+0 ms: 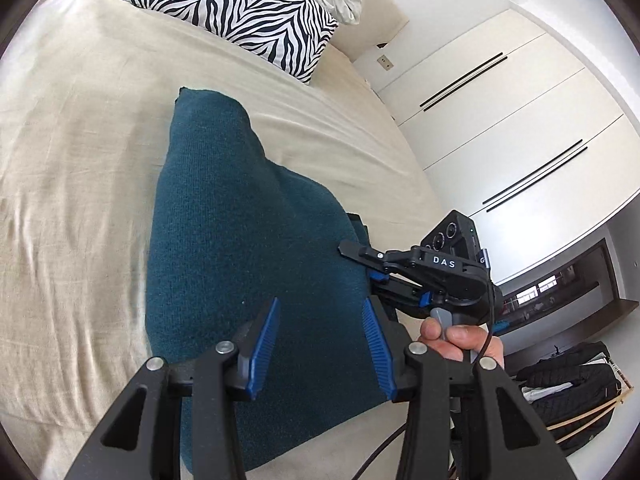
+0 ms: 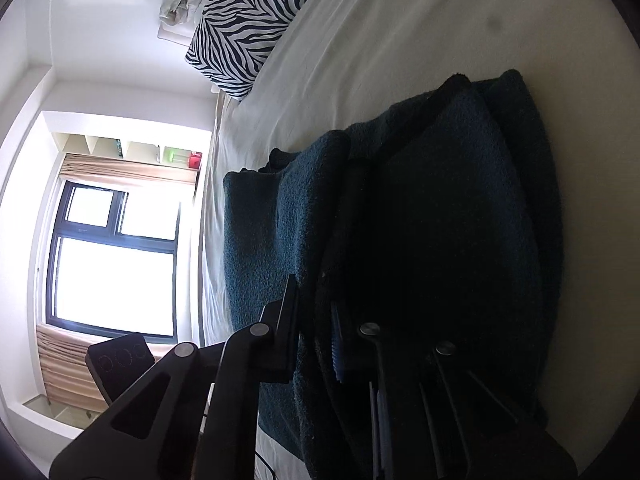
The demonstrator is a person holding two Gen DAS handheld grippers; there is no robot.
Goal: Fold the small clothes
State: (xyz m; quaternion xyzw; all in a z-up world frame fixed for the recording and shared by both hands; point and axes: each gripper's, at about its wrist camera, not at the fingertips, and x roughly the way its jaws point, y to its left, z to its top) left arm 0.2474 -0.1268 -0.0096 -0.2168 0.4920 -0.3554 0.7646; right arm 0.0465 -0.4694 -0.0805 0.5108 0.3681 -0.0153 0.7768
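Left wrist: teal garment (image 1: 240, 240) beneath open left claw (image 1: 320, 344).

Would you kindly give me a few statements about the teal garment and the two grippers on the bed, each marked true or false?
1. The left gripper is open above the teal garment. True.
2. The right gripper works at the garment's right edge. True.
3. The garment lies on a wooden table. False: it lies on the beige bed.
4. The zebra pillow rests on top of the garment. False: it sits apart, beyond it.
5. The garment is red. False: it is teal.
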